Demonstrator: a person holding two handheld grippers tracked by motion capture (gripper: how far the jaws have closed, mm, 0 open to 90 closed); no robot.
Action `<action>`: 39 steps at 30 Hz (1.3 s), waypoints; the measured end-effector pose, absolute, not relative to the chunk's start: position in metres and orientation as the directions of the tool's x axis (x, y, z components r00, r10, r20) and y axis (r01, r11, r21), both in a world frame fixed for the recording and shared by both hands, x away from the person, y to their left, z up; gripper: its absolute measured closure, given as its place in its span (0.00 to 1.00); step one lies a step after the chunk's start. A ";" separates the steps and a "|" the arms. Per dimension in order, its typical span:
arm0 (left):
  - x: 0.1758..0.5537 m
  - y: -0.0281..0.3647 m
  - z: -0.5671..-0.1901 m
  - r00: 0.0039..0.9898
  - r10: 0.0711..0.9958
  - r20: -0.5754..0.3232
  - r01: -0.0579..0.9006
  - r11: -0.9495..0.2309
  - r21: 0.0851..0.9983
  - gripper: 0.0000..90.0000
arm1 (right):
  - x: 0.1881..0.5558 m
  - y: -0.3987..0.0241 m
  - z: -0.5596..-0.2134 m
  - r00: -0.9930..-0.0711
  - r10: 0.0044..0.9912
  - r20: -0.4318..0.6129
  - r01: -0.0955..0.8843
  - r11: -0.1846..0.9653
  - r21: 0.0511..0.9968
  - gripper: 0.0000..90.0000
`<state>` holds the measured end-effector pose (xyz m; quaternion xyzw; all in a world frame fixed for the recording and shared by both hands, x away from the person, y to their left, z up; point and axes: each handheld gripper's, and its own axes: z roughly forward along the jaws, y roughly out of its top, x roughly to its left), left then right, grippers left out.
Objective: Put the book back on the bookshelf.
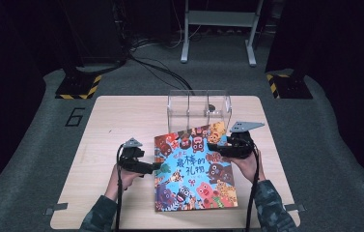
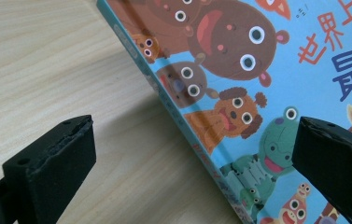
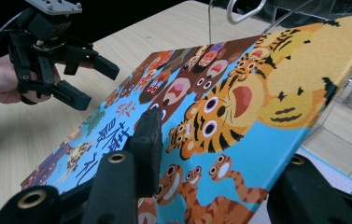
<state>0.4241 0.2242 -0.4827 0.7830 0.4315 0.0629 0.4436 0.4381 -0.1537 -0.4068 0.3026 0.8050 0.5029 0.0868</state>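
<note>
The right gripper [image 1: 218, 146] clamps the far right corner of the picture book [image 1: 194, 169], tilting it off the surface [image 1: 107, 125]. The left gripper [image 1: 154, 166] straddles the spine, jaws wide, gripping nothing. With one thin corner hold, the book may twist or slip.

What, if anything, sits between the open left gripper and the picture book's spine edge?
Nothing visible. The left gripper hangs open with the picture book spine edge already between its jaws, over bare table. The right gripper is shut on the book's far corner.

One picture book [image 1: 195, 169], one clear box [image 1: 199, 110], two hand-held grippers.
</note>
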 end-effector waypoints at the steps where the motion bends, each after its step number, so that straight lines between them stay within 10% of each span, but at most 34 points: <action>1: 0.424 0.224 -0.483 0.619 0.732 -0.285 0.620 -0.234 0.749 0.00 | 0.438 -0.153 -0.407 -0.805 0.571 0.163 0.396 0.312 0.864 0.64; 39: 0.428 0.209 -0.485 0.681 0.622 -0.386 0.633 -0.235 0.738 0.05 | 0.432 -0.145 -0.403 -0.845 0.524 0.108 0.310 0.313 0.898 0.64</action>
